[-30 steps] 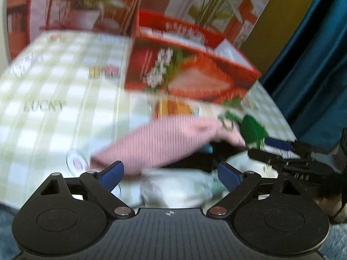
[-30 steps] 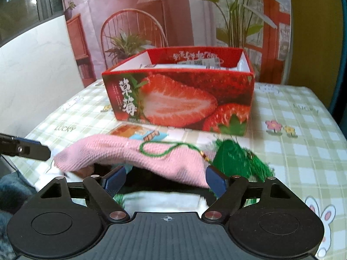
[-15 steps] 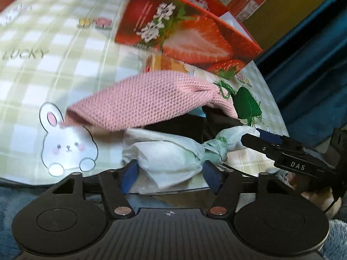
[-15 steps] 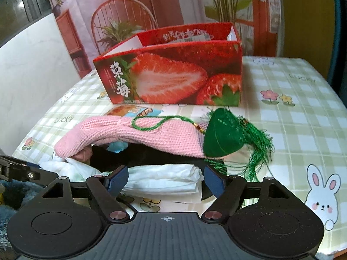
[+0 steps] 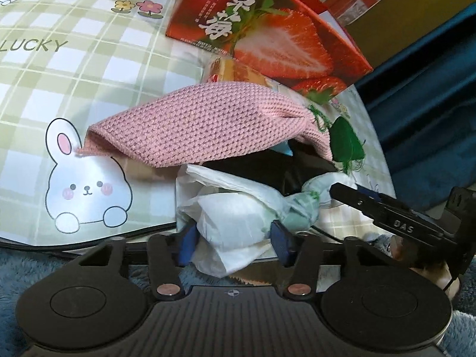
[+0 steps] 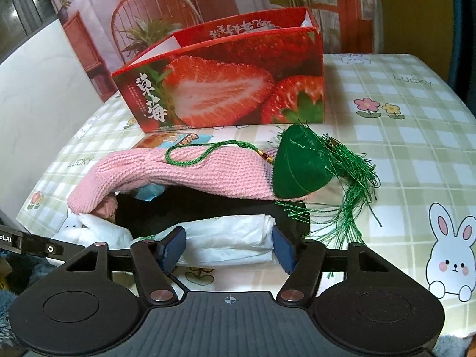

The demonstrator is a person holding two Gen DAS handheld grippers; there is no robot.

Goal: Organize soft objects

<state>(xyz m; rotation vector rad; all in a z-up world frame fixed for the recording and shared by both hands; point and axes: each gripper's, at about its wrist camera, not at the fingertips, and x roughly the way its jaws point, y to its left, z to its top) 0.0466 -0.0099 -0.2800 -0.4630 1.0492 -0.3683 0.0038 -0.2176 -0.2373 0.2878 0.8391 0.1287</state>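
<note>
— Where's the white bag (image 5: 238,217)?

— At the near table edge, crumpled and knotted in the middle. The left gripper (image 5: 235,241) has its pads on either side of one end and the plastic bulges between them, so it looks clamped on. The right gripper (image 6: 229,248) brackets the other end (image 6: 229,238), pads touching the plastic on both sides, but whether it's really pinching I can't tell

— And the rest of the pile?

— A pink knit (image 6: 190,172) lies across, just behind the bag, with something black (image 6: 202,205) underneath it. A green pouch (image 6: 300,163) with a tassel sits on the knit's right end, its cord looped over the pink wool

— Anything behind that?

— A snack packet (image 5: 232,68) pokes out from under the knit, and past it stands the strawberry box (image 6: 226,89), open at the top. All of it is on a green checked cloth (image 6: 416,154) printed with rabbits and flowers. From the left camera you can see the right gripper's arm (image 5: 395,220) reaching in beside the knot
</note>
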